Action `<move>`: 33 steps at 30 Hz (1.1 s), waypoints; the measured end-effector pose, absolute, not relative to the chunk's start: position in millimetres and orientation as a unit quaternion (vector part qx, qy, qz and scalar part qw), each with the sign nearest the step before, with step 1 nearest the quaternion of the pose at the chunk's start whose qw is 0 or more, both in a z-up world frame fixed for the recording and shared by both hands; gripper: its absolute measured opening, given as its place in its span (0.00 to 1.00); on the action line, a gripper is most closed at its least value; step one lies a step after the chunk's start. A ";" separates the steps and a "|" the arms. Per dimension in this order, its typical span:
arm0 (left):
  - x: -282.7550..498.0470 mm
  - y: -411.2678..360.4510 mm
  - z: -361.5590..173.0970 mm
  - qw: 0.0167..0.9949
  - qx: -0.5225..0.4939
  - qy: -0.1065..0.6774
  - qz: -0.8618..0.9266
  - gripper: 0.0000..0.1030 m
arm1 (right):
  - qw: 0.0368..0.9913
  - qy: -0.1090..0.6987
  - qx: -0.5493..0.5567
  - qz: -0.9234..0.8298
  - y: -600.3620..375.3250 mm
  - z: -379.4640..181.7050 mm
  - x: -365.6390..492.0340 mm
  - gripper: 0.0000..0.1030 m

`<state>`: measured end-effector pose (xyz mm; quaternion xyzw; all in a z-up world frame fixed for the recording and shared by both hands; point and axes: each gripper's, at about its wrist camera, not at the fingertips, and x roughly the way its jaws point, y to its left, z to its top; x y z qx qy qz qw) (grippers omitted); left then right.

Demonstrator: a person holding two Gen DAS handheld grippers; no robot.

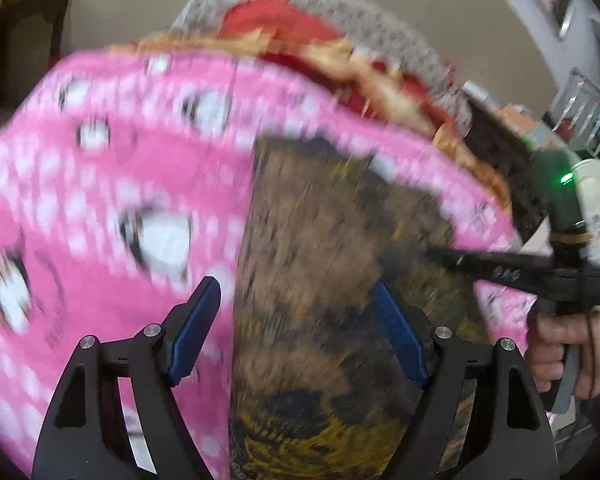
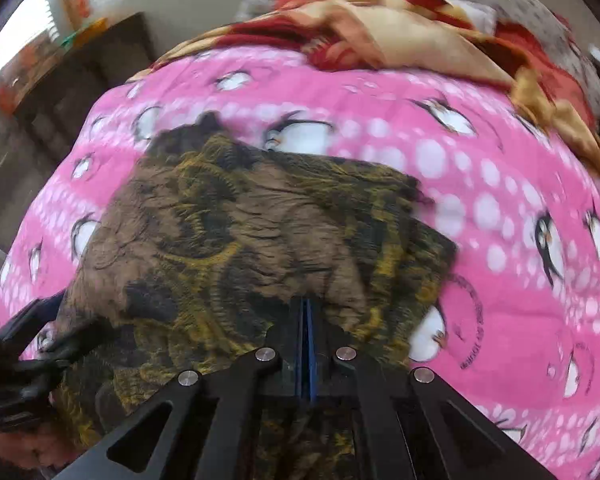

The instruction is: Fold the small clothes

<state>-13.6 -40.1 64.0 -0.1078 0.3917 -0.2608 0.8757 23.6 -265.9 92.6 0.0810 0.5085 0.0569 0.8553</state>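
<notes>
A brown, black and yellow patterned garment (image 2: 240,240) lies spread on a pink penguin-print blanket (image 2: 520,184). It also shows in the left wrist view (image 1: 320,280), blurred by motion. My left gripper (image 1: 300,320) is open, its blue pads either side of the cloth's near edge. My right gripper (image 2: 306,320) is shut on the garment's near edge. The right gripper appears in the left wrist view (image 1: 452,256) at the cloth's right side. The left gripper shows at the lower left of the right wrist view (image 2: 28,336).
A red and gold blanket (image 2: 380,28) is bunched at the far end of the bed. A dark wooden cabinet (image 2: 92,64) stands to the far left. The pink blanket (image 1: 100,200) covers the bed on all sides.
</notes>
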 end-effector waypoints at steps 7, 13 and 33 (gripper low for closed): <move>70.0 -99.9 83.9 0.872 -0.064 0.428 -0.228 0.78 | 0.882 0.438 0.176 -0.004 -280.0 130.3 44.8 0.03; 91.7 -133.2 34.9 0.880 -0.005 0.446 -0.162 0.81 | 0.886 0.431 0.167 -0.051 -252.5 82.8 65.3 0.03; -50.3 -67.7 106.5 0.867 0.005 0.407 -0.288 0.92 | 0.904 0.396 0.114 0.114 -248.2 147.7 -69.0 0.07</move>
